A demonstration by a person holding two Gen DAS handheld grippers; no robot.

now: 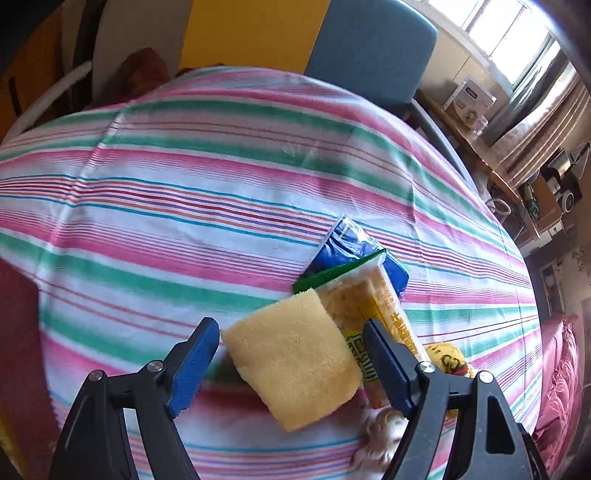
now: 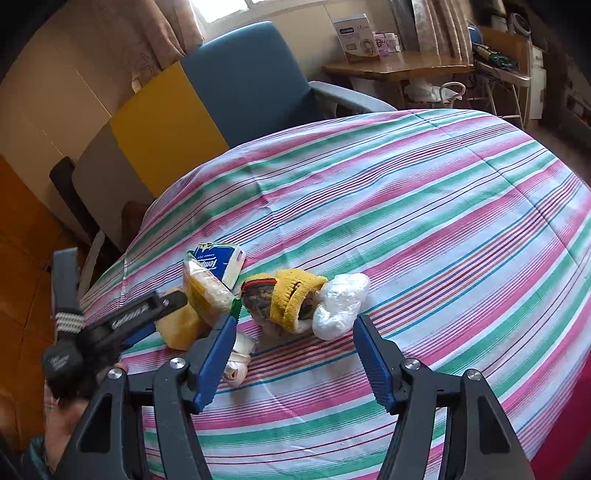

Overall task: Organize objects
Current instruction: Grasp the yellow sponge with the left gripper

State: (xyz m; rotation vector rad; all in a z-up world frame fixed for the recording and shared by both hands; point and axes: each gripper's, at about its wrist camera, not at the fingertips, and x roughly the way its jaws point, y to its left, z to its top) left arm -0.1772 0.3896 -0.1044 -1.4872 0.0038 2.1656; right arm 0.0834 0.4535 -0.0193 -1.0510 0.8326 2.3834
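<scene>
Both tongs (image 1: 291, 350) (image 2: 295, 354) gape — one sponge (image 1: 291, 365), one tissue pack (image 2: 223, 264).

striped tablecloth (image 2: 424, 206) | blue armchair (image 2: 243, 77) behind | yellow panel (image 2: 162, 125) | bright window (image 1: 506, 33) | wooden side table (image 2: 399, 66)

Both the left tool (image 1: 291, 354) and the right tool (image 2: 295, 354) hover with jaws spread wide.

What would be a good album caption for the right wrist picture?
Open right gripper hovering over a striped tablecloth, facing a yellow knit item and a white plastic bag.
</scene>
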